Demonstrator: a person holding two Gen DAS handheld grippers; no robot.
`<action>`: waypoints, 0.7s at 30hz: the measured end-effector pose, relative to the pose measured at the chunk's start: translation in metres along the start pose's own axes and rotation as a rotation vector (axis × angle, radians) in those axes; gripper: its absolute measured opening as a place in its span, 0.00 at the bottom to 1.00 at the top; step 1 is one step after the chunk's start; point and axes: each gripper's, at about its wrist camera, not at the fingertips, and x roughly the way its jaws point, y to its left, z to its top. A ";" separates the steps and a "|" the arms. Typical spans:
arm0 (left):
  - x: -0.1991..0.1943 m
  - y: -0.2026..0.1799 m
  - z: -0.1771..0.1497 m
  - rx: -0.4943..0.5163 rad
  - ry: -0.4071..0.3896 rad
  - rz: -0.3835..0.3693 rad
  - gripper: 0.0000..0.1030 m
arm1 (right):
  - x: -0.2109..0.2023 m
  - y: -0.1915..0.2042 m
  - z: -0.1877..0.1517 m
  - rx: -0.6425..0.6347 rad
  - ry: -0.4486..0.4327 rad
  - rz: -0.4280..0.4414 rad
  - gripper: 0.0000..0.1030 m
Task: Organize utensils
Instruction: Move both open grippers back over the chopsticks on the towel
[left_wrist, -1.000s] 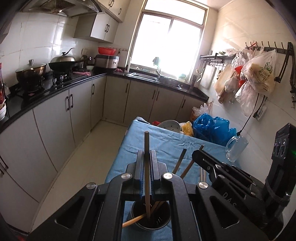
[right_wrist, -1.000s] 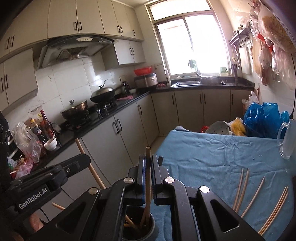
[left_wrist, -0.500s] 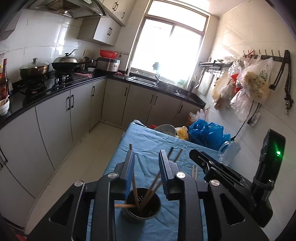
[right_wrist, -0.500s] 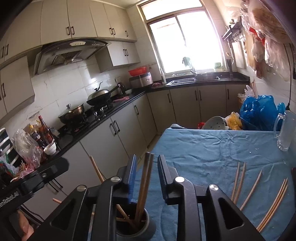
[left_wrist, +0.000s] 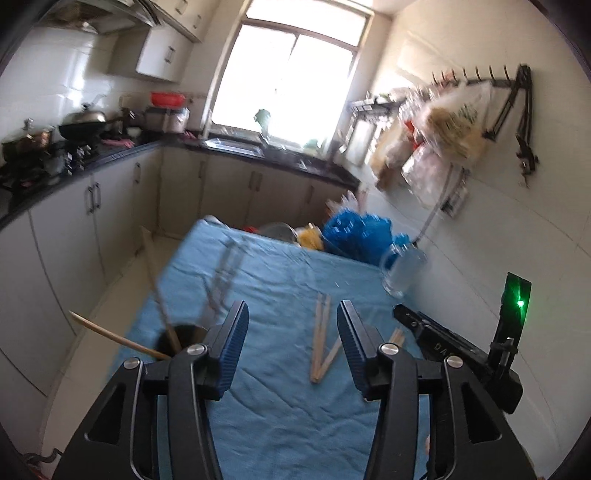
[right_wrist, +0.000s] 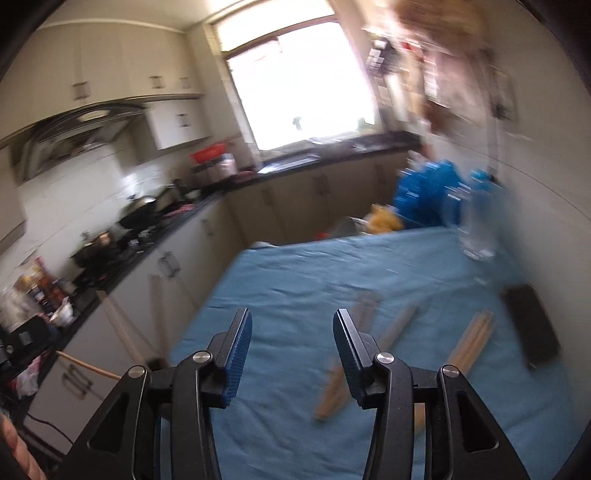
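1. Left gripper: jaws spread wide apart, nothing between the blue ribbed pads; it hangs above the blue tablecloth.
2. Right gripper: jaws likewise spread wide, holding nothing, over the same cloth; this view is heavily motion-blurred.
3. Dark utensil cup: just left of the left gripper's left finger, near the cloth's left edge. Several chopsticks stand in it, leaning outward; one pale stick juts far to the left past the rim.
4. Loose chopsticks: lying flat on the cloth between and just ahead of the left gripper's fingers, two forming a narrow V. More stick ends show just right of its right finger.
5. Loose chopsticks, right wrist view: a bundle ahead and to the right of the right gripper; another group lies beside its right finger, partly hidden by it.
6. Glass mug: ahead-right of the left gripper, near the wall.
7. Blue plastic bag: beyond the cloth's far end.
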 end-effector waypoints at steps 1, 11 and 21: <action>0.007 -0.004 -0.003 -0.002 0.018 -0.009 0.47 | -0.003 -0.015 -0.003 0.020 0.008 -0.024 0.48; 0.120 -0.049 -0.033 0.010 0.218 -0.023 0.47 | 0.001 -0.114 -0.024 0.170 0.122 -0.100 0.48; 0.231 -0.047 -0.058 0.010 0.400 0.021 0.44 | 0.030 -0.168 -0.033 0.255 0.186 -0.106 0.48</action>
